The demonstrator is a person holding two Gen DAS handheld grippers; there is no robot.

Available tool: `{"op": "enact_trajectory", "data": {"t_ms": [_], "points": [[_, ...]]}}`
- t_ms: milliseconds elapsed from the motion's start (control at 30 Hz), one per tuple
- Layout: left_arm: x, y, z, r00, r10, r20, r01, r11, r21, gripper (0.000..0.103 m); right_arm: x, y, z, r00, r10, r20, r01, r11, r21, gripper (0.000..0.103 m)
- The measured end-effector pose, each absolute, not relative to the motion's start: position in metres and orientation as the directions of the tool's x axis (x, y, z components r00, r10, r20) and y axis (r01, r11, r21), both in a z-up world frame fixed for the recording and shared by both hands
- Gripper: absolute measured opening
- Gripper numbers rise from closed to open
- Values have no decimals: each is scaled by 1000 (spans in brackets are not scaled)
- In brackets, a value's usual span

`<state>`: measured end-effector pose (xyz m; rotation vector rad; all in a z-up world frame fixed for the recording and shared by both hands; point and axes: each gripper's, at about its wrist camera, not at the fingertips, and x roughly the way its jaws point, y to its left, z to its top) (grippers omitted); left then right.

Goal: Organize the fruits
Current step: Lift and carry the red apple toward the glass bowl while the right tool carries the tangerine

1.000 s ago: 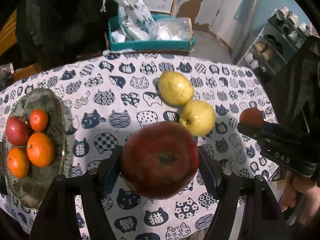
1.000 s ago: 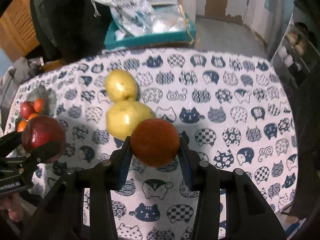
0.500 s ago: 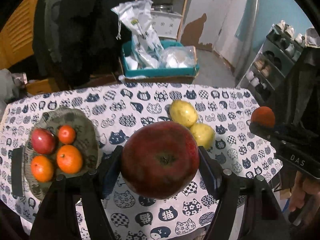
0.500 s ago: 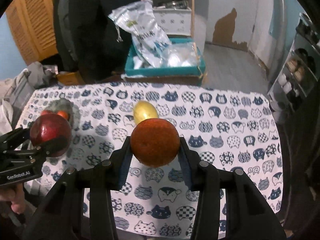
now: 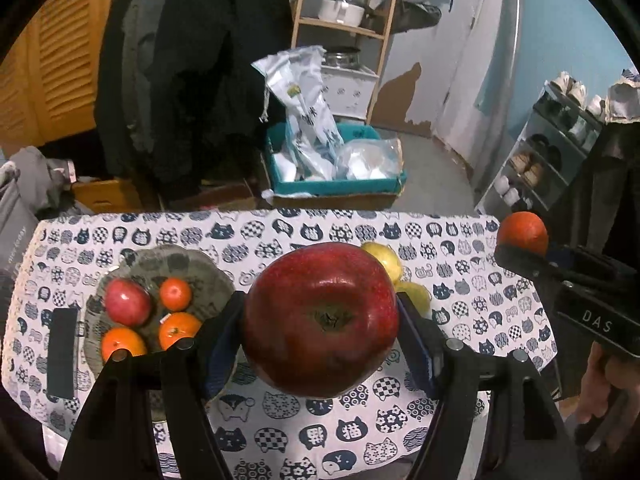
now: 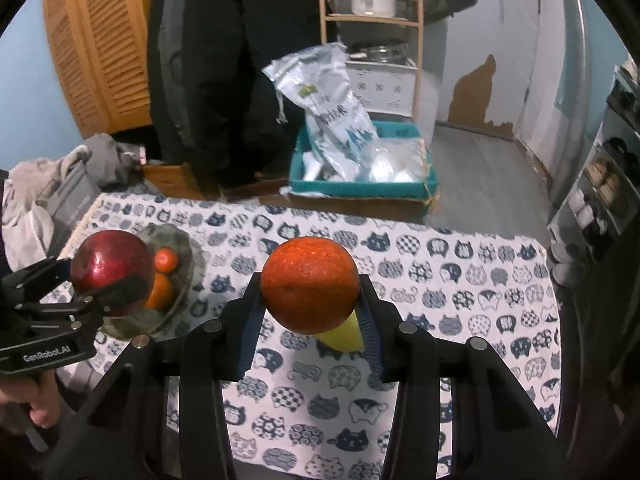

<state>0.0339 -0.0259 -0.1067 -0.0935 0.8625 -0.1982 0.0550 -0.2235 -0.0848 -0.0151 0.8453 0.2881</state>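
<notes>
My left gripper [image 5: 320,320] is shut on a big red apple [image 5: 320,316], held well above the cat-print table [image 5: 360,420]. My right gripper [image 6: 310,300] is shut on an orange [image 6: 310,284], also held above the table. Each shows in the other's view: the orange [image 5: 522,232] at the right, the apple [image 6: 112,266] at the left. A grey plate [image 5: 200,276] at the table's left holds a small red apple [image 5: 127,302] and three oranges [image 5: 176,293]. Two yellow pears [image 5: 384,260] lie mid-table, mostly hidden behind the apple; a sliver shows under the orange [image 6: 346,336].
A black flat object [image 5: 62,354] lies left of the plate. Beyond the table's far edge stand a teal box [image 5: 340,186] with plastic bags, a wooden shelf [image 5: 344,28], a dark coat [image 5: 192,80] and a shoe rack [image 5: 552,152] at the right.
Both grippers have risen and pulled back from the table with their fruit. The table looks smaller and farther, and more of the room shows.
</notes>
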Motion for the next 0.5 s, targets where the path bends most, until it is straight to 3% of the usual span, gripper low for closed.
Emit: {"op": "enact_trajectory", "data": {"t_ms": [500], "points": [[31,35,-106,653,-138,-744,20,986,-165,73,76,-145,-81,578,332,-746,-385,916,109,44]]}}
